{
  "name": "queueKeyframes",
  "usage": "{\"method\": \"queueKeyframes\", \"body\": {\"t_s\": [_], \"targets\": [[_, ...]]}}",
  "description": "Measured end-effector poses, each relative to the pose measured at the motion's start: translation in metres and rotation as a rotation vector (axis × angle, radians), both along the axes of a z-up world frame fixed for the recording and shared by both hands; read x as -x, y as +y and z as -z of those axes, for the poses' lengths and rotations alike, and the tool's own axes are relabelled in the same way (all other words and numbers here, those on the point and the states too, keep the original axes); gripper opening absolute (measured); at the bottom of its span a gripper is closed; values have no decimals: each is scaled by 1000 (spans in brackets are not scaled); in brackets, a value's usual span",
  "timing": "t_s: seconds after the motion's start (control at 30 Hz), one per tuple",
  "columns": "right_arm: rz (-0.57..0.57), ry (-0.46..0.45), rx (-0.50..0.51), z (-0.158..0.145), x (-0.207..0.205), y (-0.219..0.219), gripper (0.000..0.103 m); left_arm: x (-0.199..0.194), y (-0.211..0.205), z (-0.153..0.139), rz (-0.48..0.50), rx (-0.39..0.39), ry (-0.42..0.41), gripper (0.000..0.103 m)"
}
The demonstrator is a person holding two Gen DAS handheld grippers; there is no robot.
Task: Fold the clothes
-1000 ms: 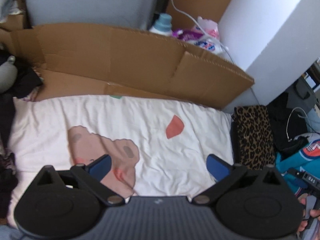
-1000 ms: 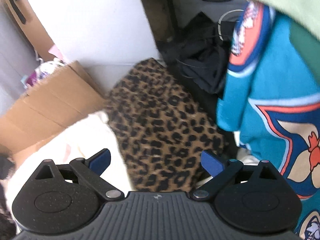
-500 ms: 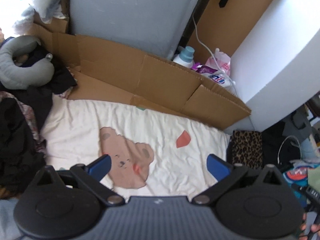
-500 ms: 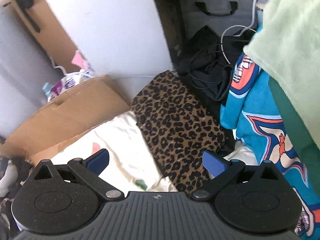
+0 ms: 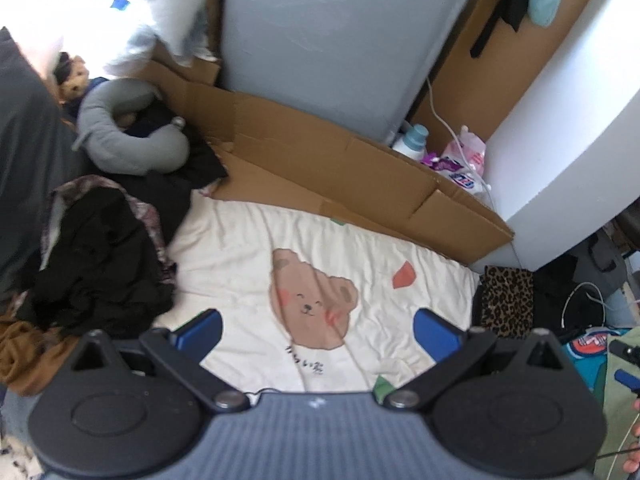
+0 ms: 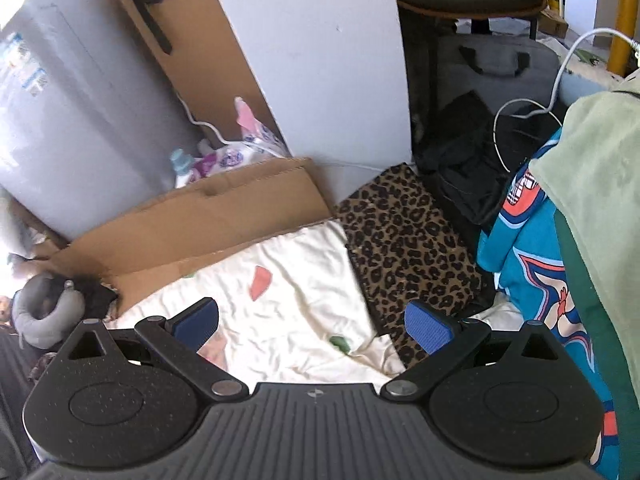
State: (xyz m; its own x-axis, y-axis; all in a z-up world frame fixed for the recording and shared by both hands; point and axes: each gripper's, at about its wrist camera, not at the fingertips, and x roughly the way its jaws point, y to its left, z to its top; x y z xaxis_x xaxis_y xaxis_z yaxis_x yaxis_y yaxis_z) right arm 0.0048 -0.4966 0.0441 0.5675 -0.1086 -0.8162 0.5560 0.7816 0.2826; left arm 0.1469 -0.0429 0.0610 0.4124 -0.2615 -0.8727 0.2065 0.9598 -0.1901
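Note:
A cream sheet with a brown bear print [image 5: 312, 300] covers the work surface; it also shows in the right wrist view [image 6: 280, 304]. A folded leopard-print garment [image 6: 404, 248] lies at the sheet's right edge, seen small in the left wrist view [image 5: 508, 300]. A heap of dark clothes [image 5: 100, 264] lies at the sheet's left. A teal printed garment [image 6: 532, 280] and a pale green one [image 6: 600, 184] hang at the right. My left gripper [image 5: 318, 334] is open and empty, high above the sheet. My right gripper [image 6: 312, 322] is open and empty above the sheet's right part.
Flattened cardboard [image 5: 320, 168] lines the sheet's far edge. A grey appliance [image 5: 340, 40] and a white block [image 5: 580, 128] stand behind it, with detergent bottles [image 5: 414, 140] between. A grey neck pillow [image 5: 132, 128] lies at far left. A dark bag and white cable [image 6: 500, 112] sit at right.
Both grippers have risen and drawn back, so more of the room and the whole sheet show. Both stay open and empty.

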Motion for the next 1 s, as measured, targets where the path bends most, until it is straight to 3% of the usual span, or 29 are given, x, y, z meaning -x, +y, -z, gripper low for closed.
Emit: {"method": "queueKeyframes", "body": {"t_s": [0.47,1.0], "targets": [[-112,-91,40,-69,26,62,102,42,74,-82,-87,21,-111,103],[-259,-136,75,-102,61,142,102,112,142,-92,-179,75,-162,103]]}}
